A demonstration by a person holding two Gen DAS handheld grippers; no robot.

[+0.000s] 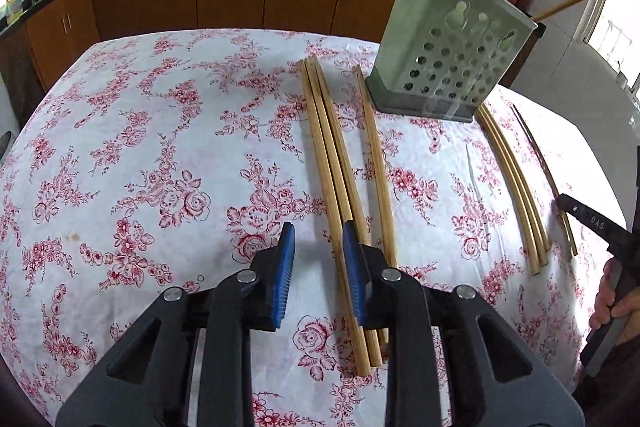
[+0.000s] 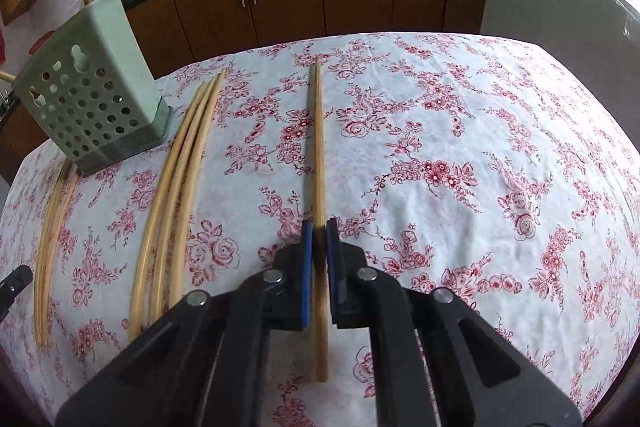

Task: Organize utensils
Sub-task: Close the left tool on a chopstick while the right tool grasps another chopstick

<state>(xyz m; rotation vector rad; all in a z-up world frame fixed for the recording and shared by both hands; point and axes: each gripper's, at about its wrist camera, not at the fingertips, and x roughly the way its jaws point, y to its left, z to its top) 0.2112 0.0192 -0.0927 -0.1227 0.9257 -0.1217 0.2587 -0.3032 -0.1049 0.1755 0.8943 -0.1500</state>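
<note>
Right gripper (image 2: 319,227) clamps chopstick (image 2: 319,147); tablecloth (image 2: 480,147) rightward bare

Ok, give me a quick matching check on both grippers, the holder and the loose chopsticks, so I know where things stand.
Things:
1. left gripper
2. right gripper
3. green holder
4. three pale chopsticks

States:
A. shut on the single chopstick
B. standing on the table, with sticks poking out of the top
C. open, over the chopstick bundle
D. lying loose side by side, between the holder and the single chopstick

Pairs: 1-C, 2-A, 3-B, 4-D
</note>
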